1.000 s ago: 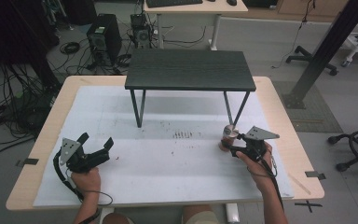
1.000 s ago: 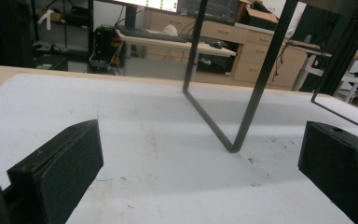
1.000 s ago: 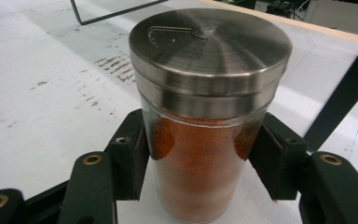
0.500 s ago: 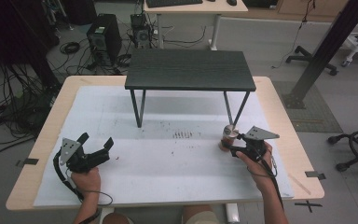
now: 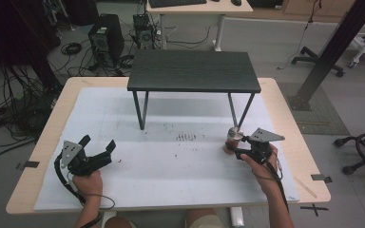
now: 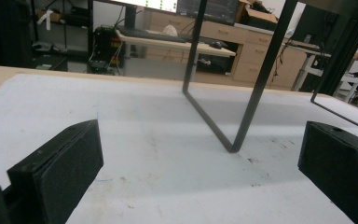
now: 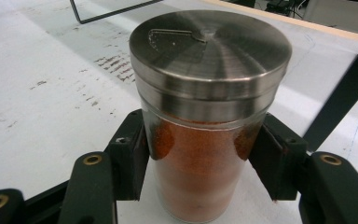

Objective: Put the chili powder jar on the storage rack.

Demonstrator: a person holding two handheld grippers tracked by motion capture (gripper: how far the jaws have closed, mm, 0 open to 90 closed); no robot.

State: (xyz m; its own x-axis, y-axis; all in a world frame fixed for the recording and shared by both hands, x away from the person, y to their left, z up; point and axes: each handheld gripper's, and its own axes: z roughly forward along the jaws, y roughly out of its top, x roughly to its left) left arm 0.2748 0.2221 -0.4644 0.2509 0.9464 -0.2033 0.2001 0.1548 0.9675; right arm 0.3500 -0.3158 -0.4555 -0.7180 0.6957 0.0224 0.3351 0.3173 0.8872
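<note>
- On the white-covered wooden surface [image 5: 171,185], the landmark is a small black table with a dark wood-grain top and thin metal legs [image 5: 193,71], standing at the far middle.
- Left of that table and well nearer the person, the left hand-held gripper [image 5: 97,146] rests on the white covering, gripped by the person's left hand [image 5: 88,183].
- Its two black jaws stand wide apart with nothing between them; the left gripper view shows bare, lightly stained covering in the gap, and one of the small table's bent black legs [image 6: 235,93] beyond.
- Between the table's legs and slightly nearer the person, a patch of dark smudges [image 5: 187,137] marks the covering.
- Just in front of the table's right front leg stands a clear glass spice shaker filled with orange-red powder and capped by a brushed steel lid [image 7: 205,116], upright on the covering.
- Holding it is the right hand-held gripper [image 5: 234,149], its jaws pressed against the glass on both sides below the lid, with the person's right hand [image 5: 261,164] behind it.
</note>
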